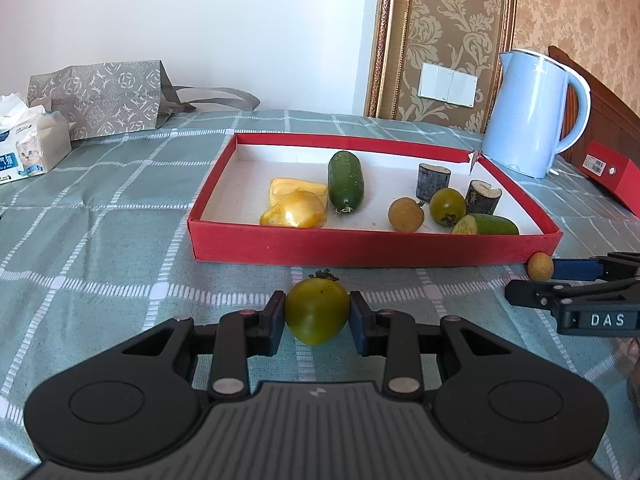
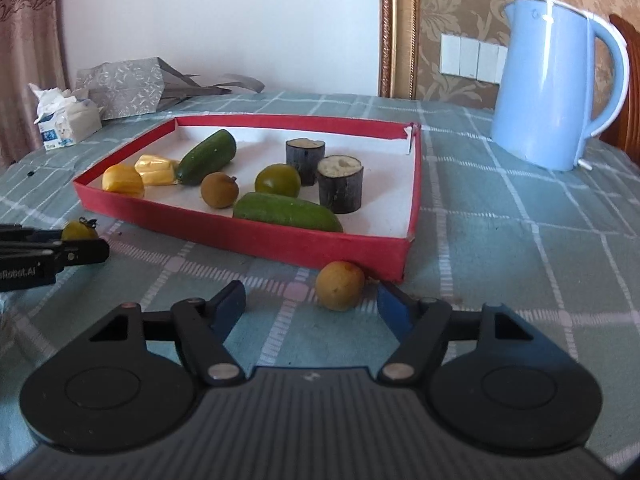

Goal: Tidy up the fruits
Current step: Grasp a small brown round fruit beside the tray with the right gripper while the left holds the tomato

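Observation:
My left gripper (image 1: 317, 316) is shut on a green tomato (image 1: 317, 310) just in front of the red tray's near wall (image 1: 360, 246). The tray (image 2: 256, 236) holds yellow fruit pieces (image 1: 294, 206), two cucumbers (image 1: 345, 181), a longan (image 1: 406, 214), another green tomato (image 1: 447, 205) and two dark cane pieces (image 1: 433, 181). My right gripper (image 2: 312, 300) is open around a loose longan (image 2: 340, 285) on the cloth at the tray's near right corner. The longan (image 1: 540, 265) and right gripper (image 1: 532, 282) also show in the left wrist view.
A light blue kettle (image 1: 532, 114) stands right of the tray. A red box (image 1: 610, 178) lies at the far right. A tissue pack (image 1: 30, 148) and a patterned paper bag (image 1: 100, 98) sit at the back left on the checked tablecloth (image 1: 100, 240).

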Demonstrator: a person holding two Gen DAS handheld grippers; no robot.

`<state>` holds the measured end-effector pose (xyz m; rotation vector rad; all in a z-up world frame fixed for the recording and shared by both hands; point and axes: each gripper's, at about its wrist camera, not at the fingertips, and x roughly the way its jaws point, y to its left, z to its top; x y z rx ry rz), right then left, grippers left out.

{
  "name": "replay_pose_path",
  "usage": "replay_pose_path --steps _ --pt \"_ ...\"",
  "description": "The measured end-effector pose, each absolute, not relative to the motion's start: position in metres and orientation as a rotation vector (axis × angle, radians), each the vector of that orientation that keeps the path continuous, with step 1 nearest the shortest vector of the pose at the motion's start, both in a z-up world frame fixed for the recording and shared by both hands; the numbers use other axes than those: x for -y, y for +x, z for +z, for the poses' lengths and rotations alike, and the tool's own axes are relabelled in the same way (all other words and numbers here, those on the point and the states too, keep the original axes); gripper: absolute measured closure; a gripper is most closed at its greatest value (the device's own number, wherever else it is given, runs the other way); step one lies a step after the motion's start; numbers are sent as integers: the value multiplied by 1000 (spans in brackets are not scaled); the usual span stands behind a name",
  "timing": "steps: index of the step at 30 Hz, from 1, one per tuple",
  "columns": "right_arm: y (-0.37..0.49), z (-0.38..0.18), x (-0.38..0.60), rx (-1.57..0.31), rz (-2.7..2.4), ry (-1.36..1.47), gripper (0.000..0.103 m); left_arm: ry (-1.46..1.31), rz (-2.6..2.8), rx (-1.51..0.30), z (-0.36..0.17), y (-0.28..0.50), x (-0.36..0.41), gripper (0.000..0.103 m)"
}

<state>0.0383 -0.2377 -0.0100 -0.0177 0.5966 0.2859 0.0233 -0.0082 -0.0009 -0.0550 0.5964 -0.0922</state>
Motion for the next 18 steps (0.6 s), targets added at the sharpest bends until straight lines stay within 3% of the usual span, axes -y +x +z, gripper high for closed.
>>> replay_pose_path --steps 6,13,18 --pt "44 -9 235 -607 253 6 33 -51 -91 -596 -1 23 9 70" --pt "40 -9 223 -591 166 -26 57 -48 -91 -596 -1 23 9 70" --pt "40 -10 218 -585 127 -31 57 -47 -90 -596 -1 24 9 70"
